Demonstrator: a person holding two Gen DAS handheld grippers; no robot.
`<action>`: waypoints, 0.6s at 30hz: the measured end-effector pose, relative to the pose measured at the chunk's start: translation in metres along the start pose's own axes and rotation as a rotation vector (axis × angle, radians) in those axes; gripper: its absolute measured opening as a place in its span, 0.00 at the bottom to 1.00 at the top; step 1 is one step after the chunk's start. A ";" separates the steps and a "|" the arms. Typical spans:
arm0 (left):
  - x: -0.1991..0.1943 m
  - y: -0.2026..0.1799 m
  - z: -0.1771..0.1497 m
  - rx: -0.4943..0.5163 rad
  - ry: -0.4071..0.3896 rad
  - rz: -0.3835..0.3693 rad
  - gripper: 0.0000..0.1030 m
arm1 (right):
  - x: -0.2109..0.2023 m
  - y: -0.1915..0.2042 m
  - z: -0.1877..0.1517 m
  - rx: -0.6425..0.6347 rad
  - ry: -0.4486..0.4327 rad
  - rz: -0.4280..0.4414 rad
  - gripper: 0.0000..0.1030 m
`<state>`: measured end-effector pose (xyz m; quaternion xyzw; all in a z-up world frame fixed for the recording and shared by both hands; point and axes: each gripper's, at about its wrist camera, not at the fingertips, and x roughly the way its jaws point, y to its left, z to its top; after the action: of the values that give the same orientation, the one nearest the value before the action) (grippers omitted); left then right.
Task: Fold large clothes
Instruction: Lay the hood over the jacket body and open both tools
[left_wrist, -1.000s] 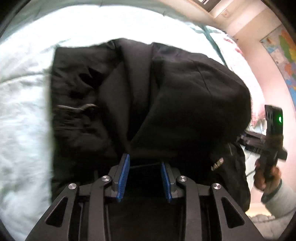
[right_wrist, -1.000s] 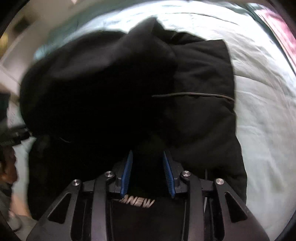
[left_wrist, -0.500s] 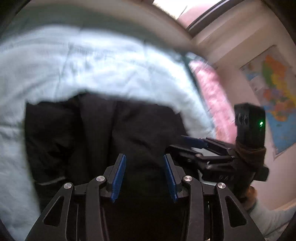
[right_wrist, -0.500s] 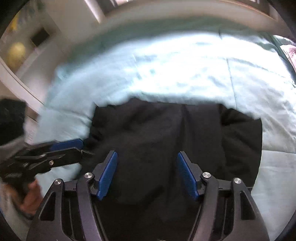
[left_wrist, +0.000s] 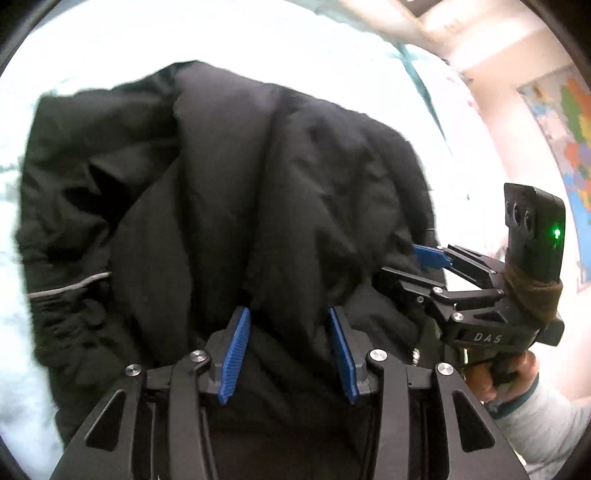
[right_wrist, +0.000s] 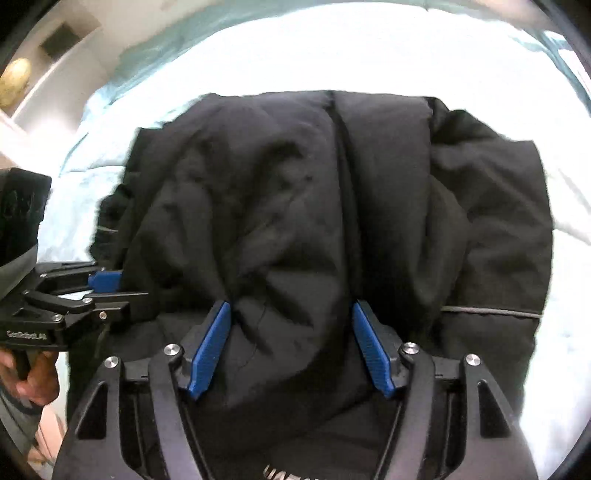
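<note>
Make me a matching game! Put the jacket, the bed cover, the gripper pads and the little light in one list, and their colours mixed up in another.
Things:
1. jacket
2. bed cover
3. gripper pads
4. little light on the right gripper's camera

Colours:
A. blue
B. green
C. black
D. pale, whitish

Pairs: 1-C, 2-D, 3-A, 4-B

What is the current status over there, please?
Left hand-held gripper open, right hand-held gripper open. Black jacket folded on pale bedspread. Nothing in the way.
</note>
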<state>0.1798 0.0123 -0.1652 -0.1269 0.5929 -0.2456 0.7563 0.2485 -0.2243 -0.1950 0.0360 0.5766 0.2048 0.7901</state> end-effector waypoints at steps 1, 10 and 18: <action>-0.008 -0.001 0.003 -0.001 -0.010 -0.015 0.44 | -0.007 0.007 0.002 -0.004 -0.014 0.012 0.67; -0.013 -0.023 -0.007 0.027 -0.017 -0.039 0.46 | -0.040 0.036 -0.026 -0.063 -0.051 0.061 0.67; 0.038 0.001 -0.009 0.009 0.067 0.115 0.46 | 0.032 0.018 -0.038 -0.017 0.081 -0.034 0.66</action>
<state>0.1782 -0.0055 -0.1995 -0.0808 0.6232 -0.2086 0.7494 0.2161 -0.2024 -0.2314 0.0110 0.6070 0.1976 0.7697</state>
